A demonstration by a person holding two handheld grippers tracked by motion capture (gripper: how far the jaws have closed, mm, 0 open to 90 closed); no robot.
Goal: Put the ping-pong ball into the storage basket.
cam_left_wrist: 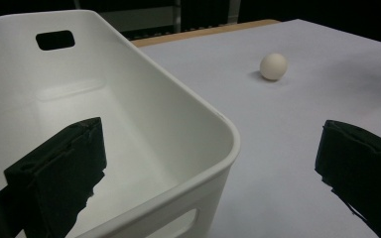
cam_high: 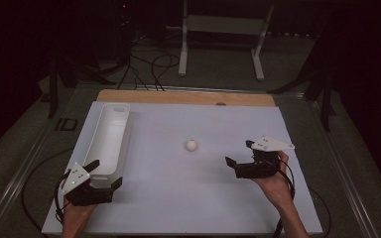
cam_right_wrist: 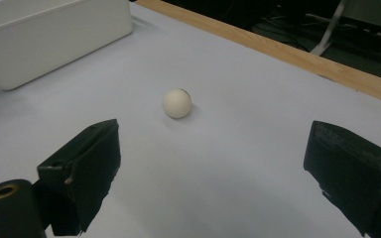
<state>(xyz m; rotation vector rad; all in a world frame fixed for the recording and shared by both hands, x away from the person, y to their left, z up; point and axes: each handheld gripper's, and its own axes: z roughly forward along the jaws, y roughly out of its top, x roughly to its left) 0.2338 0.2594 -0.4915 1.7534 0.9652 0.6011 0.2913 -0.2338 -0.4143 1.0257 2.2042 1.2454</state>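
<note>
Small white ball (cam_high: 192, 145) sitting mid-bench, between white bin (cam_high: 108, 140) and right gripper (cam_high: 239, 153). Probably light, hard, rolly; best pinched across the middle. Both jaws spread wide, left gripper (cam_high: 106, 173) at bin's corner.

Dark room, white stand (cam_high: 221, 29), floor cables (cam_high: 154, 64)

One ball (cam_high: 192, 145), one white bin (cam_high: 108, 140)
</note>
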